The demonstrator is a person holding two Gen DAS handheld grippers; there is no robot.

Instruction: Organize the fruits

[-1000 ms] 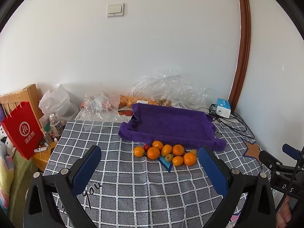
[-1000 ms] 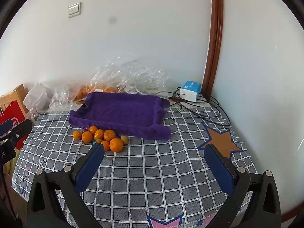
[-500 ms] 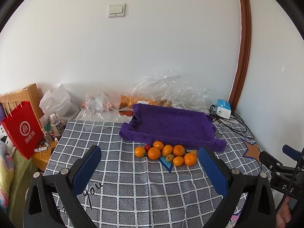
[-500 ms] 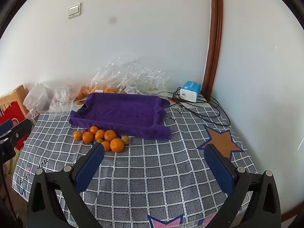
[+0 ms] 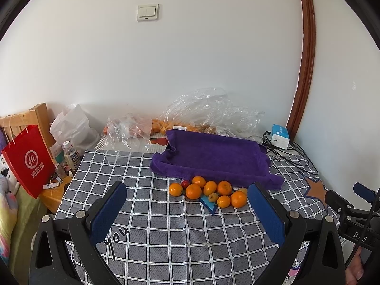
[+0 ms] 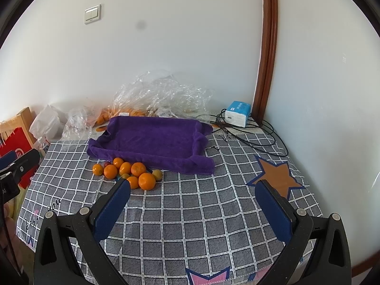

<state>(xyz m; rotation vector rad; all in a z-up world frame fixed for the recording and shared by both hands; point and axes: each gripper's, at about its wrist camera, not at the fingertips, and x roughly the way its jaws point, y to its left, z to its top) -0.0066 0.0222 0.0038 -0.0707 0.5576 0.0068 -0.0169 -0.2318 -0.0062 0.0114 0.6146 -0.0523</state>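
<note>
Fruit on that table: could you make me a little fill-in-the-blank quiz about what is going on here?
1. The fruit pile lies on the checked tablecloth, just in front of the ____ towel-lined tray.
2. The tray holds ____ fruit so far.
3. The left claw and right claw are both ____, holding nothing.

Missing words: purple; no; open

Left black two-finger gripper with blue pads (image 5: 186,203): jaws spread wide, nothing between. Right black two-finger gripper with blue pads (image 6: 193,200): same, wide apart, empty, level with left.

red bag (image 6: 11,140): cut by frame edge | bagged fruit (image 5: 163,125): obscured by plastic
</note>
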